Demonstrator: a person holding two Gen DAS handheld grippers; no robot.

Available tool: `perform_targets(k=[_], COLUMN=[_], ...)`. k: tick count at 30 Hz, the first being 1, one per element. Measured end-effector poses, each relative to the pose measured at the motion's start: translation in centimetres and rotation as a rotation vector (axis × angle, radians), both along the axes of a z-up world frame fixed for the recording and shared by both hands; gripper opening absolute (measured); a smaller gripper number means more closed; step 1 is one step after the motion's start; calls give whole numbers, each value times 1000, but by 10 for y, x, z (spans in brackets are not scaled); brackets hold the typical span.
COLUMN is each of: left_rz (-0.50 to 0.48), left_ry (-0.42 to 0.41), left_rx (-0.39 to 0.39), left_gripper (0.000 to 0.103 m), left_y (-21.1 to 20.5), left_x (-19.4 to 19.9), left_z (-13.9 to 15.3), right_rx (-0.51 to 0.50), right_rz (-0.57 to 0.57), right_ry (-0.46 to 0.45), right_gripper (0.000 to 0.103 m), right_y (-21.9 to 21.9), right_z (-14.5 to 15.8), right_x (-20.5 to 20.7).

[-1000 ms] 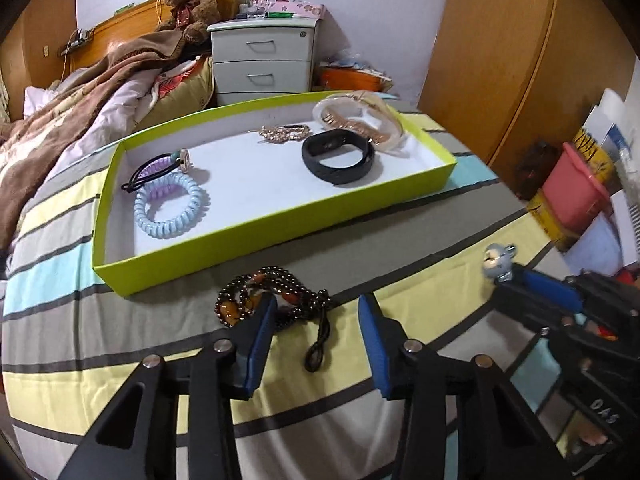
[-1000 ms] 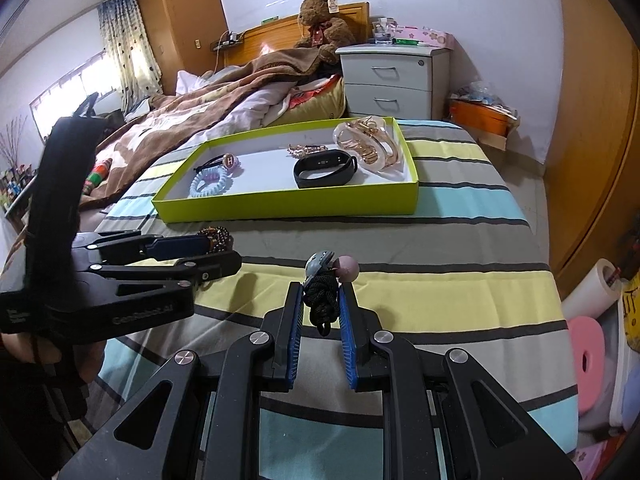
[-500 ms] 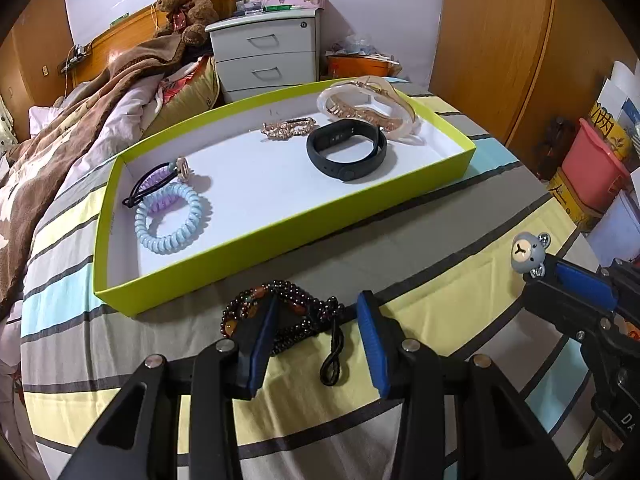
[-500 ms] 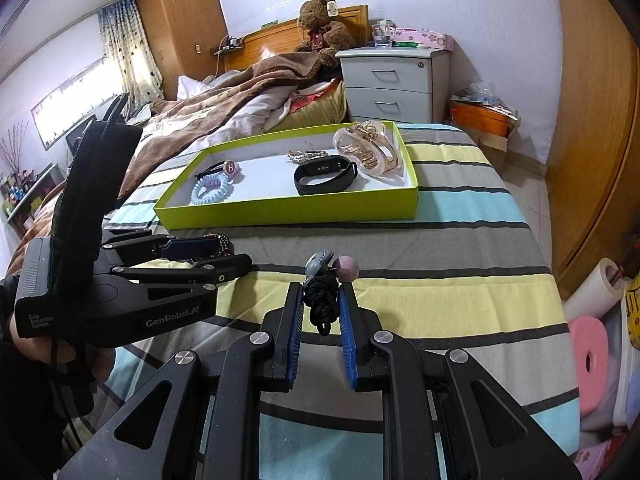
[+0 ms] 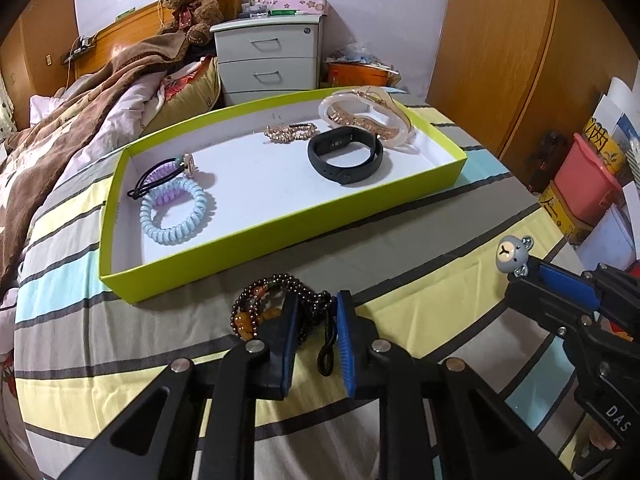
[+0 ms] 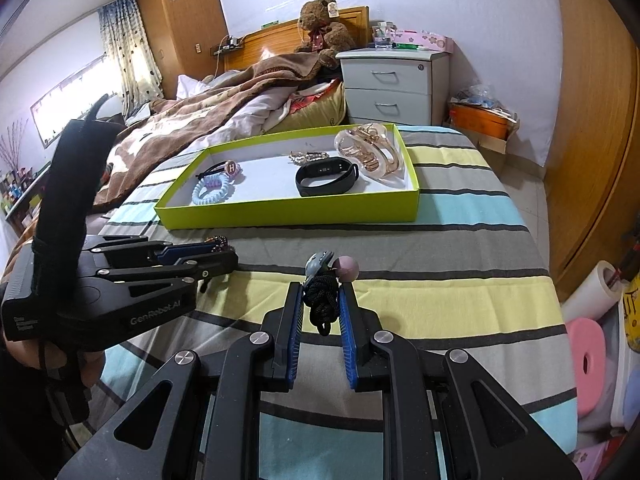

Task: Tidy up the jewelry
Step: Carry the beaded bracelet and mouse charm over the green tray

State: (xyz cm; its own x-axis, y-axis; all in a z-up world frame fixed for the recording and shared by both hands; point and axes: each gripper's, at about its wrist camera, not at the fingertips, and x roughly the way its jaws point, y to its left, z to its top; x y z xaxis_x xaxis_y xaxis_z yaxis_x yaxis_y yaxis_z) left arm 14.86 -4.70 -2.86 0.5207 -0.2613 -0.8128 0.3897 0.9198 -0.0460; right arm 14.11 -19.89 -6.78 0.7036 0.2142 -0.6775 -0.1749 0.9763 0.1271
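Daylight glares white through a curtained window (image 6: 76,104) at the left of the right wrist view, blowing out the glass. Even, soft indoor light leaves faint shadows inside the green tray (image 5: 280,236). Both fisheye frames stay sharp, bending straight lines and darkening at the corners.

Home bedroom: bed (image 6: 400,252), nightstand (image 6: 394,86), teddy bear (image 6: 324,26).
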Motion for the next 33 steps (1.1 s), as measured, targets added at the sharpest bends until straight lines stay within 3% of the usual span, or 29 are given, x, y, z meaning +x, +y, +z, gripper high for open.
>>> perform_targets(k=[19, 33], left_rz=[36, 50], left_ry=[-77, -127], left_rx=[-101, -213], left_gripper=[18, 18], left_y=[26, 54], left_x=[-15, -2], left_z=[38, 77], right_rx=[-28, -40], right_rz=[34, 72], right_ry=[-46, -101], right_gripper=[18, 18], right_y=[22, 40], right_z=[18, 42], right_x=[-6, 6])
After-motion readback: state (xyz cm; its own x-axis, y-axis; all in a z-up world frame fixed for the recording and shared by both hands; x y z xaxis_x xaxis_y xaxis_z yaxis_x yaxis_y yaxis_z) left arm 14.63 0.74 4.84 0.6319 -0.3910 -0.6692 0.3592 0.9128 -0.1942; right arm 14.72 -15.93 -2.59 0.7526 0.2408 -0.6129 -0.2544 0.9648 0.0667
